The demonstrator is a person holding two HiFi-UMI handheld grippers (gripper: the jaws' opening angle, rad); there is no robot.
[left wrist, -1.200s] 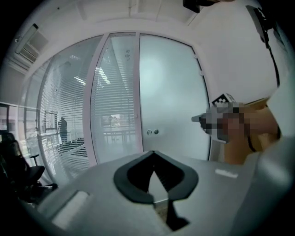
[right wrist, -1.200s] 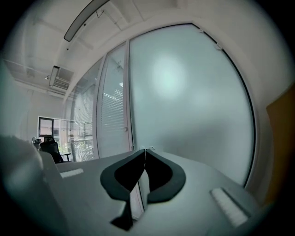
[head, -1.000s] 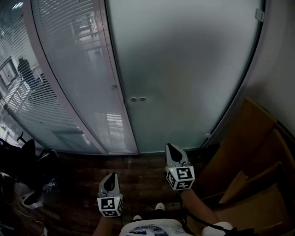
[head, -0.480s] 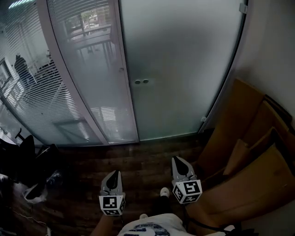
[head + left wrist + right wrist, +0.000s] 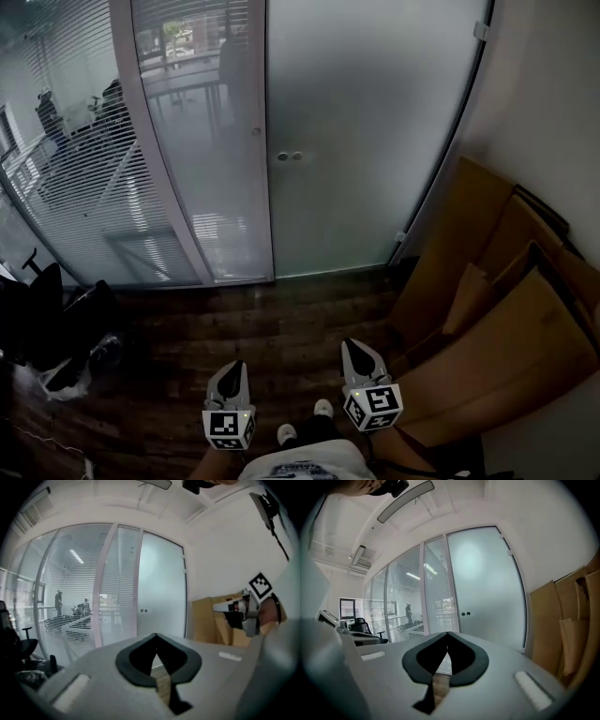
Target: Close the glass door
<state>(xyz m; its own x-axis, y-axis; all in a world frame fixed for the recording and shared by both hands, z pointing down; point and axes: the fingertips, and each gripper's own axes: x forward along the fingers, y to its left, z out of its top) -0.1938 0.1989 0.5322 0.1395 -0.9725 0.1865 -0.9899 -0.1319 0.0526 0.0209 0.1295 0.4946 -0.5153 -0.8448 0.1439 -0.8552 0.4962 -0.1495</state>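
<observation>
The frosted glass door [image 5: 366,141] stands flush in its frame beside the white post, with two small round fittings [image 5: 290,157] near its left edge. Both grippers hang low over the wooden floor, well back from the door and touching nothing. My left gripper [image 5: 232,367] is shut and empty; its tips meet in the left gripper view [image 5: 156,635], which faces the door [image 5: 161,592]. My right gripper [image 5: 353,347] is also shut and empty, its tips joined in the right gripper view [image 5: 448,633], with the door [image 5: 487,588] straight ahead.
Large cardboard sheets [image 5: 497,319] lean against the right wall close to my right gripper. A glass partition with blinds [image 5: 94,169] runs to the left of the door, with people behind it. A black chair and bags [image 5: 47,319] stand at the left. Dark wooden floor [image 5: 281,309] lies between me and the door.
Both grippers have drawn back from the door and sit lower in the head view. More floor now shows in front of them, and the door looks farther off.
</observation>
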